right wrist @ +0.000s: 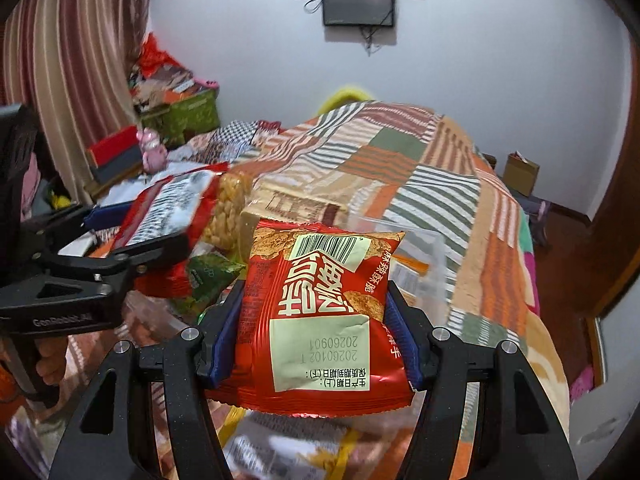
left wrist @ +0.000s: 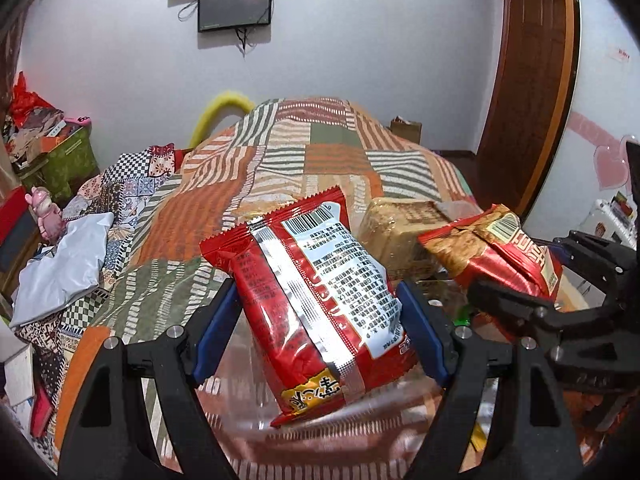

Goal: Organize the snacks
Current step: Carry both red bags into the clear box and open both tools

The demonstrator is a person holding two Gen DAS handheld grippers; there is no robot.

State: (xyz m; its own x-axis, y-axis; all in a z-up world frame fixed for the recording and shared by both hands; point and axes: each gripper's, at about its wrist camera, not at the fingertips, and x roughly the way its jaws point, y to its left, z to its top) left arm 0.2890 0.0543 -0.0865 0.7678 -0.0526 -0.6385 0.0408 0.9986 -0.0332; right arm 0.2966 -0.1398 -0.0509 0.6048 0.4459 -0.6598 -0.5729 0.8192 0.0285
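Holding a red snack packet (left wrist: 316, 304) in my left claw (left wrist: 320, 328) and a red crispy-snack bag (right wrist: 320, 320) in my right claw (right wrist: 316, 336), half-open jaws squeezing; I should lower both gently into the clear bin (right wrist: 432, 248).

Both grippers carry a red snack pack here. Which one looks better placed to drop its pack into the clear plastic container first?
Probably the right. The right gripper holds its red pack just before the clear container. The left gripper, gripping its own pack, sits further left, over loose snacks.
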